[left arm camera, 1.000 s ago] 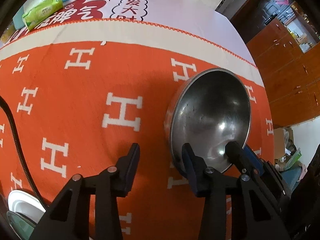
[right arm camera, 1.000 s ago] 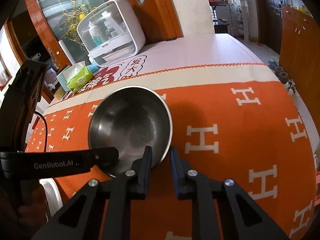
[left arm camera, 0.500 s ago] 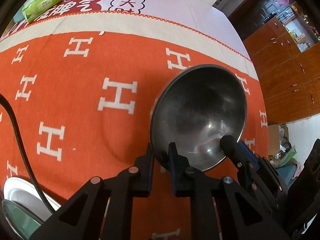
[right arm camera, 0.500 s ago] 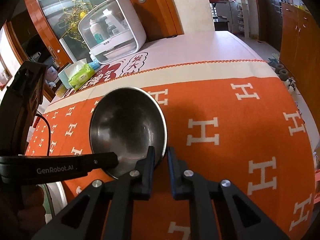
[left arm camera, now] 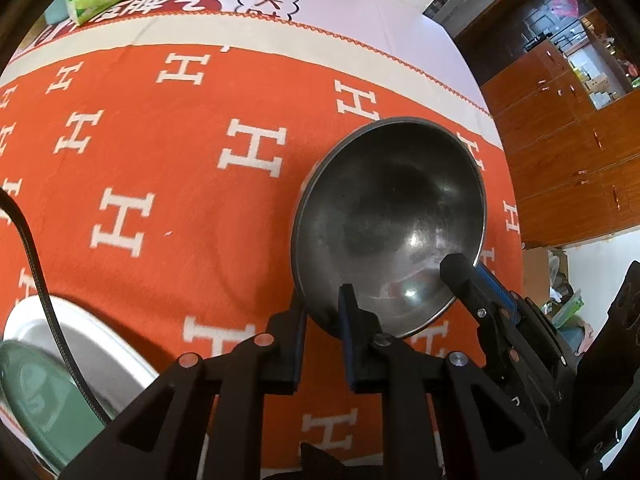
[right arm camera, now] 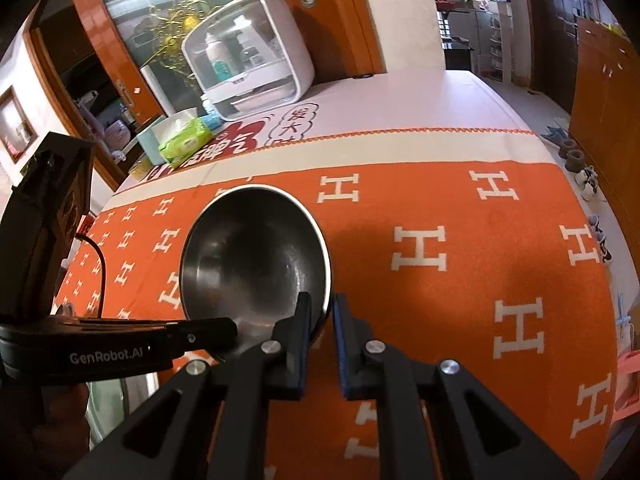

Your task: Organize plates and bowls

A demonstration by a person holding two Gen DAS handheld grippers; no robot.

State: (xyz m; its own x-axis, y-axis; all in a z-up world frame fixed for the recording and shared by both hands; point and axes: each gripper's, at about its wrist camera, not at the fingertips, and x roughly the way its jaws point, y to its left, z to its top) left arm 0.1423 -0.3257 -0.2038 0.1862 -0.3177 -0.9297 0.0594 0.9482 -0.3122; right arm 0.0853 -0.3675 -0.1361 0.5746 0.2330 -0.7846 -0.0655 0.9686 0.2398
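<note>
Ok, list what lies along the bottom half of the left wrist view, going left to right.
Green dish → white plate under it → left gripper pinching the rim → steel bowl → right gripper on the bowl's far rim.

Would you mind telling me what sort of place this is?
Most likely a home dining room: a table under an orange H-patterned cloth, wooden cabinets along the wall, and a countertop storage box holding bottles.
</note>
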